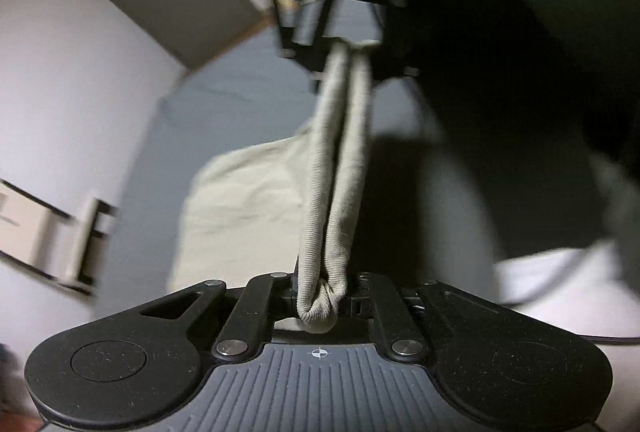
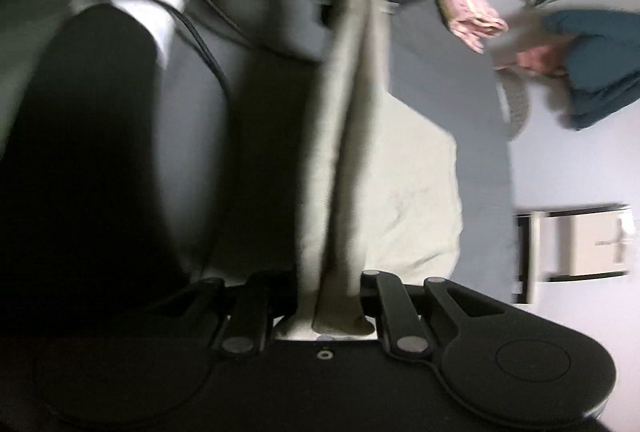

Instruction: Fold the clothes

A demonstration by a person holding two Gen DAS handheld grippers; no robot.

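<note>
Two hand-held grippers face each other with a beige garment [image 1: 248, 208] stretched between them above a grey bed sheet [image 1: 240, 84]. The left gripper [image 1: 320, 306], at 6 o'clock in its own view, is clenched on one end of the garment's ribbed doubled edge [image 1: 340, 160], and the right gripper [image 2: 332, 312], likewise at 6 o'clock in its view, is clamped on the other end. Each camera shows the opposite tool at 12 o'clock, with the taut edge running straight up the middle. The rest of the cloth hangs down toward 8 o'clock in the left view and 3 o'clock in the right view, over the sheet; whether it touches the sheet cannot be told. A heap of pink and teal clothes [image 2: 560, 60] waits at 2 o'clock in the right view. Both frames are blurred. The step in hand appears to be lifting and straightening the garment by one edge; the next move likely calls for lowering it flat onto the sheet, keeping the edge taut, before any fold is laid over.
</note>
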